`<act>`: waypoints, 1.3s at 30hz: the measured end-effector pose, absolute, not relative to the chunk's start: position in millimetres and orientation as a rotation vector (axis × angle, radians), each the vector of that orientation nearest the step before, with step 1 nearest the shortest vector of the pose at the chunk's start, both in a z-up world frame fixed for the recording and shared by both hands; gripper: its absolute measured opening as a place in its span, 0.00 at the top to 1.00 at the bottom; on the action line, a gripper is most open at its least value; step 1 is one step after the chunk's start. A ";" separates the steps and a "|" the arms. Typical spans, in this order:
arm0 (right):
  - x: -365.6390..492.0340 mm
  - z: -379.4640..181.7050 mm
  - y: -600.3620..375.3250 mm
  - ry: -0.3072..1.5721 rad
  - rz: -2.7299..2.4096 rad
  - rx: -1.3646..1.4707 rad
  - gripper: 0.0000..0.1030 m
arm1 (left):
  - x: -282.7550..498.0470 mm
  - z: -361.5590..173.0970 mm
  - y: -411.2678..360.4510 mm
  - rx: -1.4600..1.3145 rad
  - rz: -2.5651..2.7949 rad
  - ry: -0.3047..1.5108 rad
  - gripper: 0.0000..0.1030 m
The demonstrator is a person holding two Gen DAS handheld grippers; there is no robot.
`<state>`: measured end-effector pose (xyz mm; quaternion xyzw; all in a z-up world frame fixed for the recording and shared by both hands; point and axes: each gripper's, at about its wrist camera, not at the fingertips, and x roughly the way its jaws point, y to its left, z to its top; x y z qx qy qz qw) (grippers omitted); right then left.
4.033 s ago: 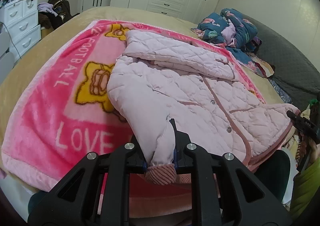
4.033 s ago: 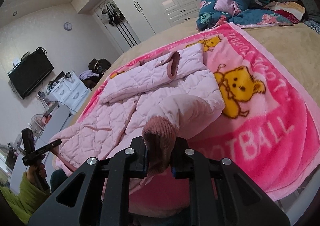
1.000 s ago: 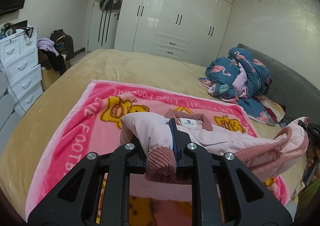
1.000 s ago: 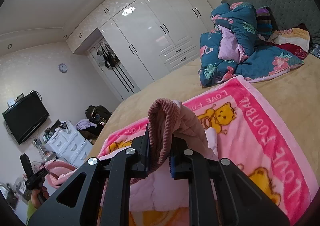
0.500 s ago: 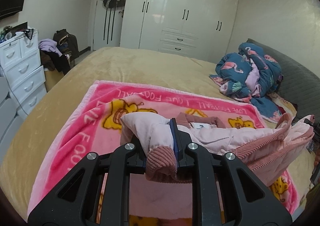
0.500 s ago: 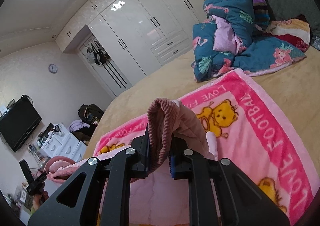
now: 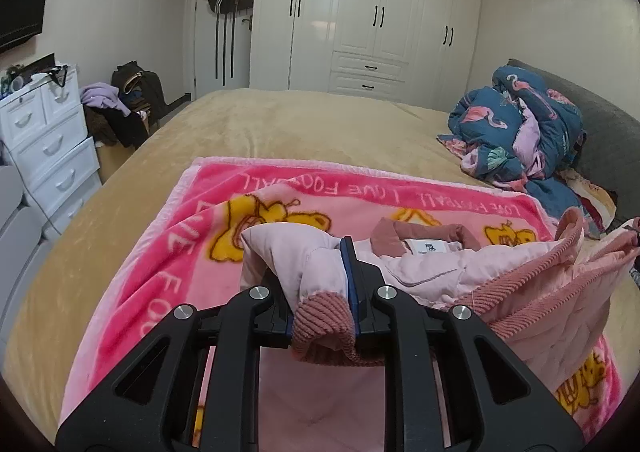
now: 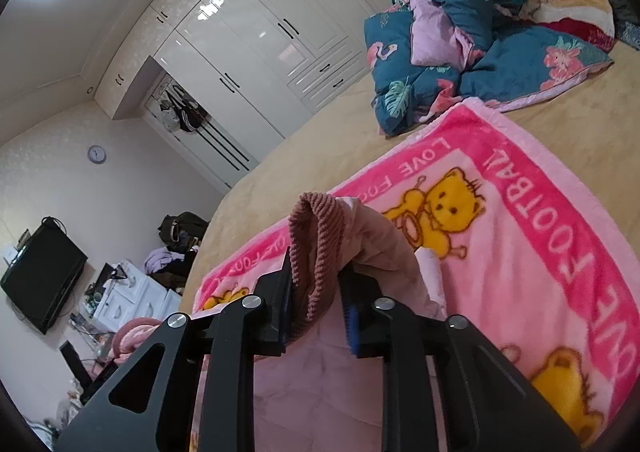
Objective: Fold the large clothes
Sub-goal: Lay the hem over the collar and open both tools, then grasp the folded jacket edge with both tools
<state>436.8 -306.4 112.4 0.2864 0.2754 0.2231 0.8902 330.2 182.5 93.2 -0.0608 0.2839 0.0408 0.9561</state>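
Observation:
A pale pink quilted jacket (image 7: 460, 272) with dusty-rose corduroy cuffs and collar lies bunched on the pink bear blanket (image 7: 180, 252), its collar and label facing up. My left gripper (image 7: 320, 280) is shut on one sleeve cuff (image 7: 324, 316), held just above the jacket. In the right wrist view, my right gripper (image 8: 316, 272) has its jaws opening. The other cuff (image 8: 316, 248) stands between them, leaning on the left finger (image 8: 280, 292), with a gap to the blue right pad (image 8: 352, 324). That sleeve (image 8: 384, 240) drapes down onto the jacket body (image 8: 320, 384).
The blanket lies on a wide beige bed (image 7: 300, 123). A heap of blue flamingo bedding (image 7: 520, 123) sits by the grey headboard (image 7: 604, 131). White drawers (image 7: 44, 139) and a pile of clothes (image 7: 120, 107) stand left of the bed, white wardrobes (image 7: 380, 11) behind it.
Both grippers have carried their cuffs forward and down over the jacket, towards the collar end. The right jaws, clamped on the cuff before, have parted from it.

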 end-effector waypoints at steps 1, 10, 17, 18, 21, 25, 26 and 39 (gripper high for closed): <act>437.8 111.6 -306.6 0.572 0.469 0.597 0.73 | 331.8 91.3 182.3 -0.124 0.084 0.580 0.88; 425.6 96.7 -300.9 0.549 0.440 0.494 0.22 | 342.6 78.3 179.1 -0.116 0.079 0.598 0.85; 418.6 54.7 -273.9 0.622 0.374 0.286 0.14 | 344.1 73.0 174.5 -0.099 0.068 0.595 0.82; 418.0 48.9 -271.2 0.631 0.364 0.264 0.14 | 342.8 73.0 174.9 -0.102 0.065 0.592 0.81; 416.5 37.5 -268.8 0.648 0.353 0.244 0.13 | 339.1 73.3 176.1 -0.116 0.050 0.592 0.73; 411.3 33.5 -269.9 0.640 0.347 0.240 0.10 | 325.1 82.9 172.6 -0.133 0.004 0.536 0.24; 410.4 33.2 -270.7 0.639 0.344 0.239 0.09 | 319.5 87.8 168.6 -0.091 0.032 0.511 0.23; 409.3 26.2 -262.2 0.646 0.320 0.077 0.06 | 302.6 40.6 207.0 -0.057 0.103 0.635 0.09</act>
